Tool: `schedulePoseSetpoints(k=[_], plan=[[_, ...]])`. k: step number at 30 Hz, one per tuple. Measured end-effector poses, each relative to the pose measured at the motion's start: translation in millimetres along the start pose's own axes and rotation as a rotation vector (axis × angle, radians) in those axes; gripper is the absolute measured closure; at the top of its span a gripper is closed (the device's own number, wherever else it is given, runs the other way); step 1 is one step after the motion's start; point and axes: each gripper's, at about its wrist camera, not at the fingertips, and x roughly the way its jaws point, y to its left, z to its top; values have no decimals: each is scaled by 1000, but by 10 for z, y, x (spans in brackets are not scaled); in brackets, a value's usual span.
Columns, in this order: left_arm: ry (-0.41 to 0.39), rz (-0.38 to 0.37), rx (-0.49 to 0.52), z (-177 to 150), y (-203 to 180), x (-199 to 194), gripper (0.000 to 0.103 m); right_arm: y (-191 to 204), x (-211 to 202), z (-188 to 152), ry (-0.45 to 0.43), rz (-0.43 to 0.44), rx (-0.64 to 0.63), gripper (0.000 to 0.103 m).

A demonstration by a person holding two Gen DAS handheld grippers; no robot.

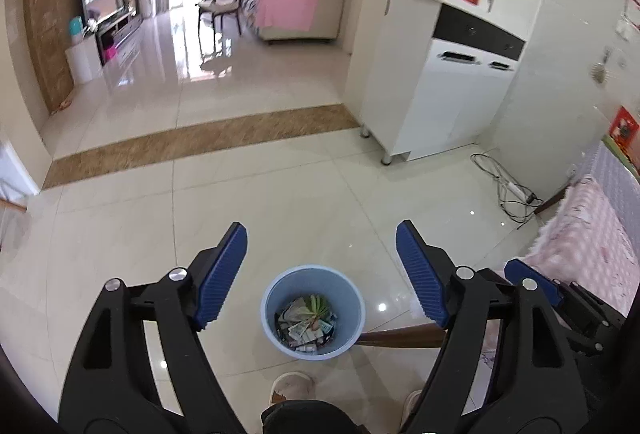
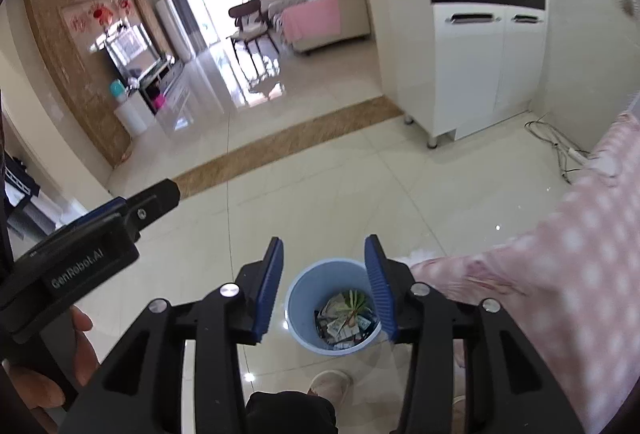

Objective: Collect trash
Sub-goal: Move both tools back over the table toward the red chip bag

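A: Both sets of tongs are up above the floor, and both carry nothing. The left tongs (image 1: 320,266) gape wide, blue pads far apart with only tile showing between them.

B: And the right tongs (image 2: 324,290) are open too, a bit narrower, nothing pinched there either.

A: Straight below them sits the bin (image 1: 313,312), pale blue, upright on the floor (image 1: 280,201), right in front of the person's slipper (image 1: 292,386).

B: Look inside: the trash (image 1: 306,322) is already down there, crumpled wrappers, paper scraps and a green leafy bit piled at the bottom.

A: So I'd call the collecting far along. The tiles around the bin look bare of litter in both views.

B: To the right there's a pink cloth (image 2: 560,274) over the counter; whether any scraps remain on top of it, I can't tell from here.

A: If something's left, it's out of view. Otherwise this looks close to done.
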Motion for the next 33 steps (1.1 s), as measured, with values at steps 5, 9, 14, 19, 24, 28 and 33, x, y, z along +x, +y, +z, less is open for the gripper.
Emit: schedulePoseSetpoints(k=[5,9,14,19,24,28,33], plan=[[-48,-48,51,13,-262,-318,26,-174,-552,-30,-90,-23,26,57],[-71,-104,78,-25,-499,-550,25,-405,-980,-113,-150,-51,68,56],[-92,-191,163,-119,-1052,-837,25,-806,-1586,-314,-225,-126,132,54],[-87,-311,271,-293,-1763,-1089,24,-1436,-2202,-642,-292,-234,241,53],[-61,-411,391,-511,-2570,-1254,23,-2091,-2751,-1033,-355,-346,380,51],[-41,-495,477,-735,-3203,-1378,23,-2558,-3080,-1338,-378,-426,480,48],[3,-577,547,-988,-3852,-1471,23,-3047,-3359,-1681,-392,-512,600,39]])
